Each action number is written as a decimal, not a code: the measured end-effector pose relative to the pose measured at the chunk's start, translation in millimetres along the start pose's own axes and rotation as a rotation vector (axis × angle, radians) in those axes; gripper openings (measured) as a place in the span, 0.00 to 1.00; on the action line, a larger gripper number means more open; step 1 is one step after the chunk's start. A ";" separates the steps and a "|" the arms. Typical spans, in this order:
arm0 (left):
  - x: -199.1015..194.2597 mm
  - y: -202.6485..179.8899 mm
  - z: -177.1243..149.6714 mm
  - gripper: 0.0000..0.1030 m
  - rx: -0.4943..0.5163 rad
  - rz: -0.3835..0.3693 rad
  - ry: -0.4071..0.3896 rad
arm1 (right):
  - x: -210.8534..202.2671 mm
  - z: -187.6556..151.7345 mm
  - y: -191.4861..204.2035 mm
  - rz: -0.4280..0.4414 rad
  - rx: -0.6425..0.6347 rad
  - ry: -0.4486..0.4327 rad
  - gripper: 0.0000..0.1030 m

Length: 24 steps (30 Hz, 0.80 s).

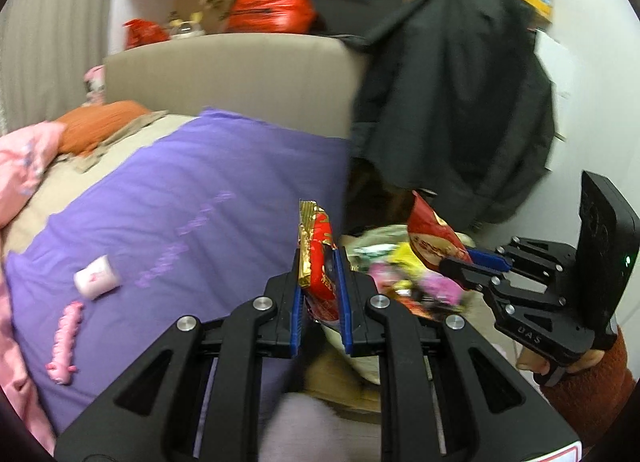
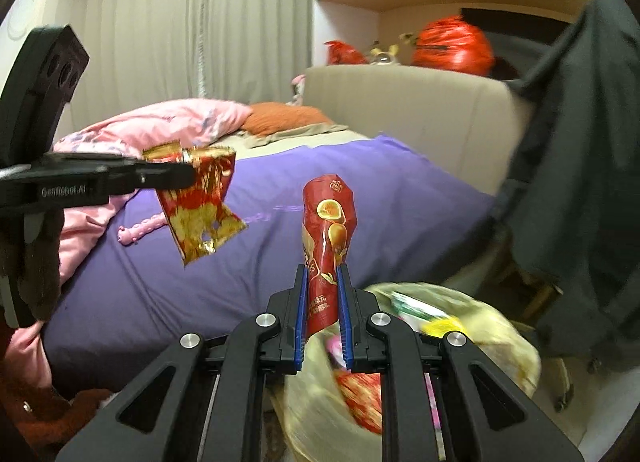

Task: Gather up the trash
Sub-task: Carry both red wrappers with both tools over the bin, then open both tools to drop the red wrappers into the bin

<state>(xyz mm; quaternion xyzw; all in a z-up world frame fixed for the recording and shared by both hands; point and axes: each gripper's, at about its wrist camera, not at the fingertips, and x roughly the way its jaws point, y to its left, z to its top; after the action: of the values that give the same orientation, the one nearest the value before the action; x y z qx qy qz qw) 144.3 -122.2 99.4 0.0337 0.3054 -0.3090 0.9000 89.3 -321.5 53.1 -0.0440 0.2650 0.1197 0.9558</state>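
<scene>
My left gripper (image 1: 319, 258) is shut on a red and gold foil wrapper (image 1: 316, 250); it also shows in the right wrist view (image 2: 200, 202), hanging from the left gripper (image 2: 188, 174) over the bed. My right gripper (image 2: 323, 274) is shut on a red snack packet (image 2: 330, 230), also seen in the left wrist view (image 1: 432, 240) at the right gripper (image 1: 460, 260). A yellowish trash bag (image 2: 500, 346) full of wrappers sits below and right of both grippers, beside the bed; in the left wrist view the trash bag (image 1: 384, 262) lies just beyond my fingers.
A purple blanket (image 1: 180, 214) covers the bed. On it lie a small white and pink pack (image 1: 97, 277) and a pink strip (image 1: 66, 336). A dark jacket (image 1: 460, 102) hangs at the right. Pink quilt (image 2: 152, 130) and beige headboard (image 2: 400, 102) lie behind.
</scene>
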 end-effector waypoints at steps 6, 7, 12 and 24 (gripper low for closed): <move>29.6 -62.4 0.3 0.14 0.057 -0.159 0.019 | -45.9 -25.0 -55.8 -0.099 0.083 -0.013 0.14; 36.1 -70.0 0.4 0.14 0.065 -0.170 0.027 | -53.5 -29.9 -66.9 -0.123 0.099 -0.015 0.14; 96.6 -104.5 -5.0 0.14 0.102 -0.175 0.124 | -63.3 -44.6 -103.1 -0.145 0.170 0.001 0.14; 207.0 -99.0 -55.3 0.13 0.129 -0.156 0.355 | 25.8 -67.6 -127.7 -0.020 0.185 0.186 0.14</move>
<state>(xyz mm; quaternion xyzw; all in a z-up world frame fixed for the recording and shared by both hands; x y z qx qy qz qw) 186.9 -299.1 -50.8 0.1216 0.4403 -0.3859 0.8015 109.4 -449.7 -15.4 0.0305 0.3621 0.0806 0.9281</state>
